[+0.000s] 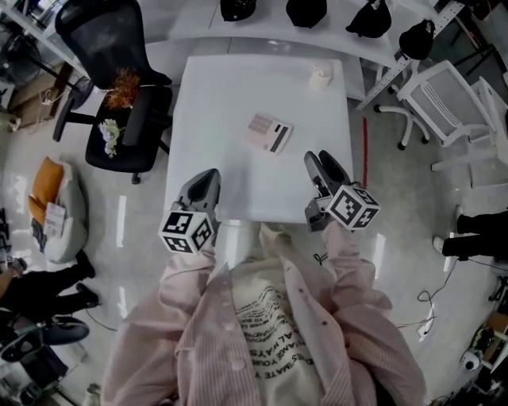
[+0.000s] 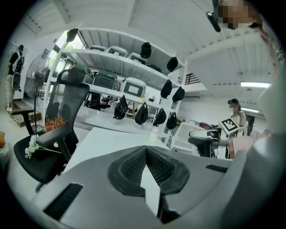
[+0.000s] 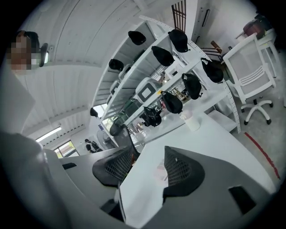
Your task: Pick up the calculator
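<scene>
The calculator (image 1: 267,132) is pinkish with a dark strip at one end. It lies flat near the middle of the white table (image 1: 222,95). My left gripper (image 1: 208,176) hovers over the table's near edge, shut with nothing in it; in the left gripper view its pads (image 2: 146,150) meet at the tips. My right gripper (image 1: 321,161) is over the near right part of the table, short of the calculator and to its right. It stands open (image 3: 147,163), and the calculator (image 3: 161,172) shows faintly between its jaws.
A white cup (image 1: 320,76) stands at the table's far right corner. To the left is a black office chair (image 1: 119,87) with flowers on its seat. A white chair (image 1: 452,103) is on the right, and a shelf with black caps (image 1: 305,11) runs behind the table. People stand at both sides.
</scene>
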